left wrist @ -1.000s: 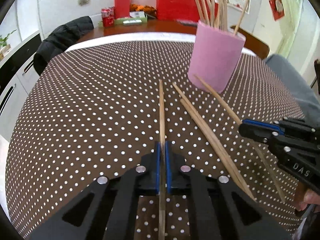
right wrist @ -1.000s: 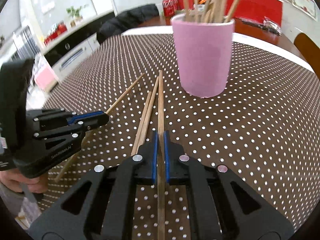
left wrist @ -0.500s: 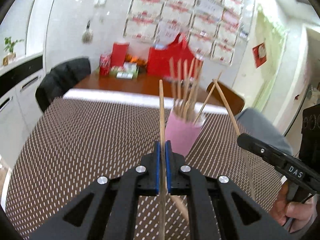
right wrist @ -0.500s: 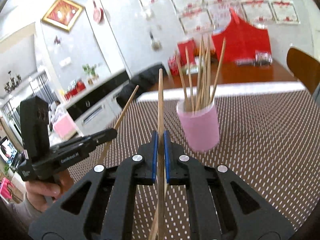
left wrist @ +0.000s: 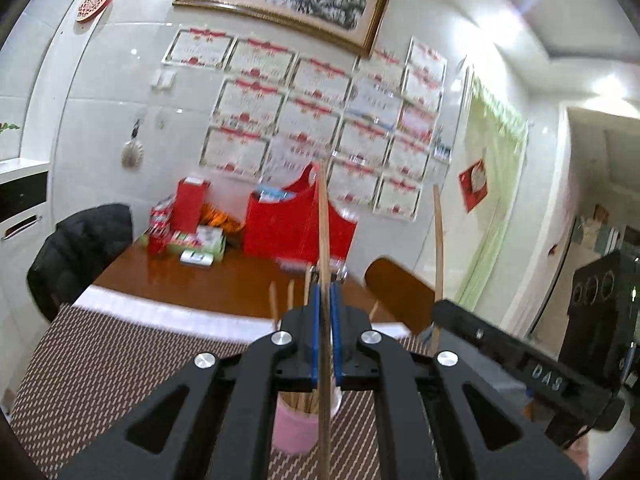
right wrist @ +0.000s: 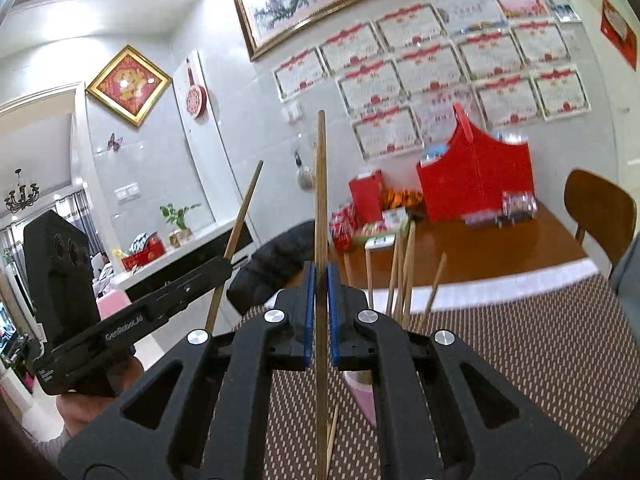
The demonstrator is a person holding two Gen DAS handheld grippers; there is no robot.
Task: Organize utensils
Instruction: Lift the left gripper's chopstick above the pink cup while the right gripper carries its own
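My left gripper (left wrist: 325, 292) is shut on a wooden chopstick (left wrist: 323, 220) that points up past its blue pads. It hangs above the pink cup (left wrist: 296, 428), which holds several chopsticks. My right gripper (right wrist: 319, 270) is shut on another chopstick (right wrist: 320, 184), also well above the table. The pink cup (right wrist: 366, 392) is mostly hidden behind its fingers, with the cup's chopsticks (right wrist: 404, 276) sticking up beside them. Each wrist view shows the other gripper alongside: the right gripper (left wrist: 440, 310) with its stick (left wrist: 439, 240), and the left gripper (right wrist: 225, 266) with its stick (right wrist: 240, 216).
A brown dotted tablecloth (left wrist: 100, 360) covers the near table, and one loose chopstick (right wrist: 332, 432) lies on it. Beyond are a wooden table (left wrist: 208, 280) with a red bag (left wrist: 288, 232) and boxes, a black jacket (left wrist: 76, 248) on a chair, and a wooden chair (right wrist: 600, 208).
Both grippers have risen from the tablecloth, each carrying its chopstick, and tilted up from pointing down to near level. The pink cup has dropped low in both views.
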